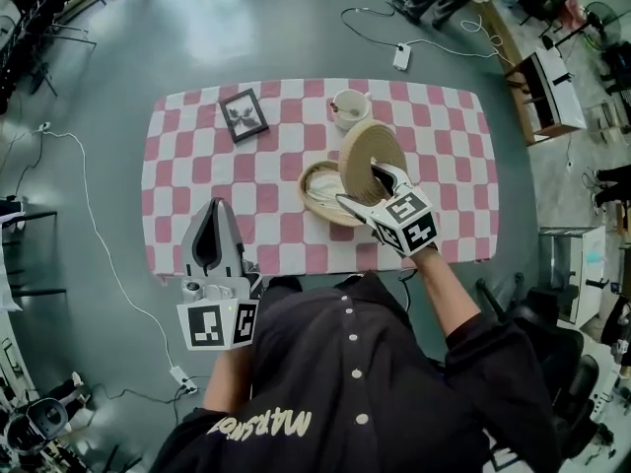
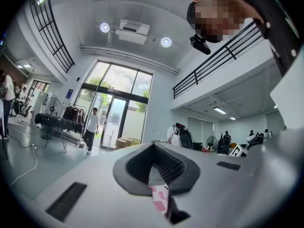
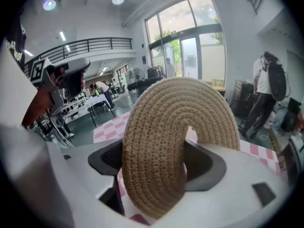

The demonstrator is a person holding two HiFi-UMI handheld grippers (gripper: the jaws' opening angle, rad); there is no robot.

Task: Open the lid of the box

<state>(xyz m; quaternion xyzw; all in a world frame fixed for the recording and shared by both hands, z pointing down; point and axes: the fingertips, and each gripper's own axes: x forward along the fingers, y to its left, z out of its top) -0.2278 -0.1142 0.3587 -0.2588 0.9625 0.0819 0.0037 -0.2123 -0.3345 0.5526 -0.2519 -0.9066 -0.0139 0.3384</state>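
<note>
Your right hand-held gripper [image 1: 367, 183] is clamped on the woven lid [image 1: 363, 146]. The right gripper view shows the coiled disc wedged between the two pads, with one jaw on each face. The lid stands nearly on edge, its flat side turned toward your left and its lower rim close above the right-hand rim of the box [image 1: 317, 187]. The box sits open on the checked bench [image 1: 197, 146], just to the left of that gripper and slightly nearer you than the lid's top. Judging from this, the lid is already off and what remains is somewhere to put it. The box mouth lies left of the gripper, so swinging the lid right keeps it from dropping back in. A cup [image 1: 347, 108] stands just beyond the lid on the far side, so a lean away from you risks a knock. Your left hand-held gripper [image 1: 219, 210] hangs at the near edge of the bench, well apart from the box, its jaw tips together on nothing, so the right is the nearer hand.
</note>
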